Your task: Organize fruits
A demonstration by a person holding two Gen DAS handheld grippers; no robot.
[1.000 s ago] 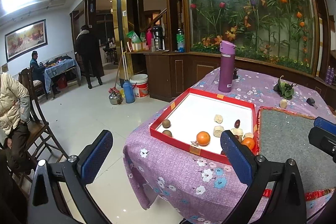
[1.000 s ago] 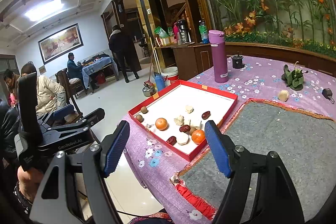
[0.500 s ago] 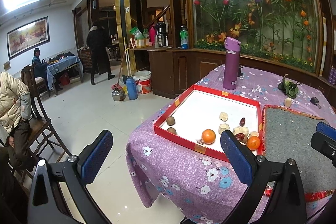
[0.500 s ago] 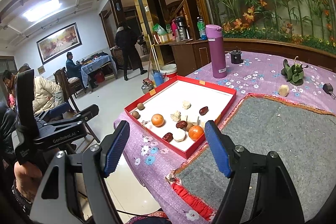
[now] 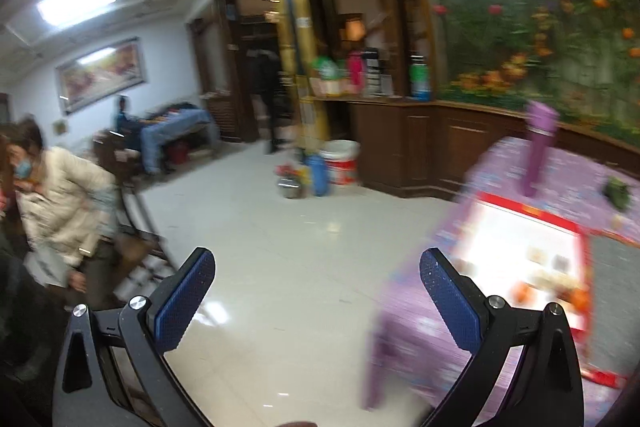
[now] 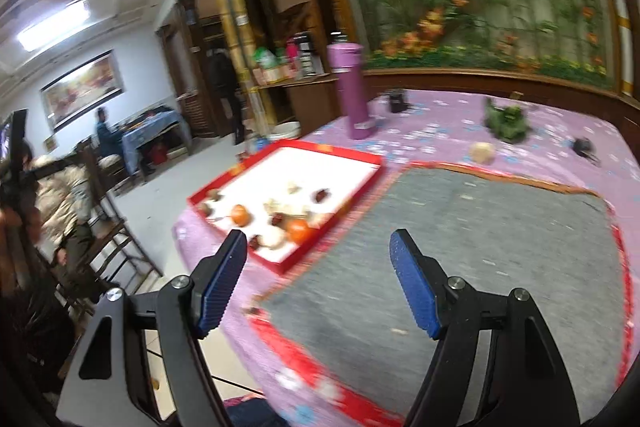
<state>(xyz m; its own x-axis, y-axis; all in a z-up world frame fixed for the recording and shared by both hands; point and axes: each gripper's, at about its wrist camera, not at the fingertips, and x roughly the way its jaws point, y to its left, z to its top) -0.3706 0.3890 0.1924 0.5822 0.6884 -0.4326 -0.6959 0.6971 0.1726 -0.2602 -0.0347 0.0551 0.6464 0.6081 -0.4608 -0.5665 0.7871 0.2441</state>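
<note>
Two orange round fruits [image 6: 298, 230] lie in my shallow red-rimmed white cardboard tray [image 6: 362, 161] among pale lumps and dark brown pieces, at the corner of the table under its purple flowered cloth [image 6: 440, 143]. I carry my right gripper [image 6: 316, 285] wide open and empty above the grey felt mat [image 6: 460, 239] beside the tray, likely lining up a first pick. My left gripper [image 5: 316, 301], also spread wide and holding nothing, points mostly at the white tiled floor [image 5: 280, 267]; its blurred view barely catches the tray. Only the right view shows the fruit clearly.
</note>
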